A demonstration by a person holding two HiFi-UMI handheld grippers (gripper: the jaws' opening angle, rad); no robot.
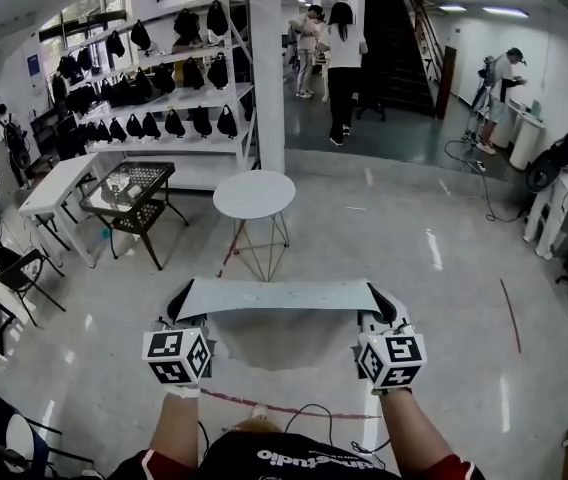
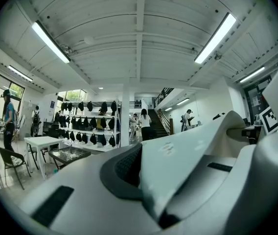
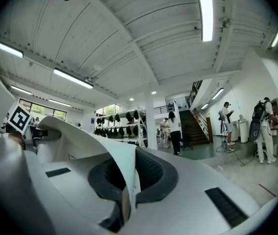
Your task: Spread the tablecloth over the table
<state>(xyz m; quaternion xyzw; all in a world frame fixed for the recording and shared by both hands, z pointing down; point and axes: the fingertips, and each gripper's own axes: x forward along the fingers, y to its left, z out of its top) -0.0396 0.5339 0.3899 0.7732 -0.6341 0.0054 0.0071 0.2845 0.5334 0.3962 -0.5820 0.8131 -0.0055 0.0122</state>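
Note:
A pale grey tablecloth (image 1: 274,296) hangs stretched as a flat band between my two grippers, in the air above the floor. My left gripper (image 1: 184,310) is shut on the cloth's left end and my right gripper (image 1: 384,310) is shut on its right end. The round white table (image 1: 254,194) stands a short way ahead of the cloth, bare. In the left gripper view the tablecloth (image 2: 188,151) runs off to the right from the shut left gripper (image 2: 141,173). In the right gripper view the tablecloth (image 3: 90,143) runs off to the left from the shut right gripper (image 3: 128,180).
A black mesh table (image 1: 130,192) and a long white table (image 1: 56,186) stand to the left of the round table. Behind them rise shelves of black bags (image 1: 164,78) and a white pillar (image 1: 266,68). A folding chair (image 1: 19,268) sits at the left. People stand far back.

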